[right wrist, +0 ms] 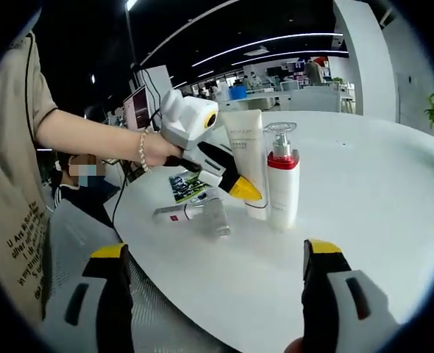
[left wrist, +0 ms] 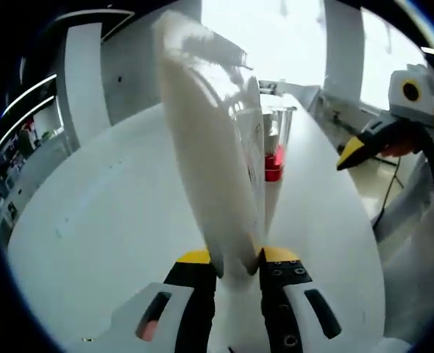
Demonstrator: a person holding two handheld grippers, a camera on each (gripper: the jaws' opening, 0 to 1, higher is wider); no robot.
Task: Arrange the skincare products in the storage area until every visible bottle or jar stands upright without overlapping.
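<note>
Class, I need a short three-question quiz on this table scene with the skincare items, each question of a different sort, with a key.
1. True or false: the left gripper is shut on the white tube.
2. Which item lies on its side? A) pump bottle B) small bottle C) white tube
3. Fill in: the right gripper's jaws stand ____.

Key: 1 true; 2 B; 3 open
</note>
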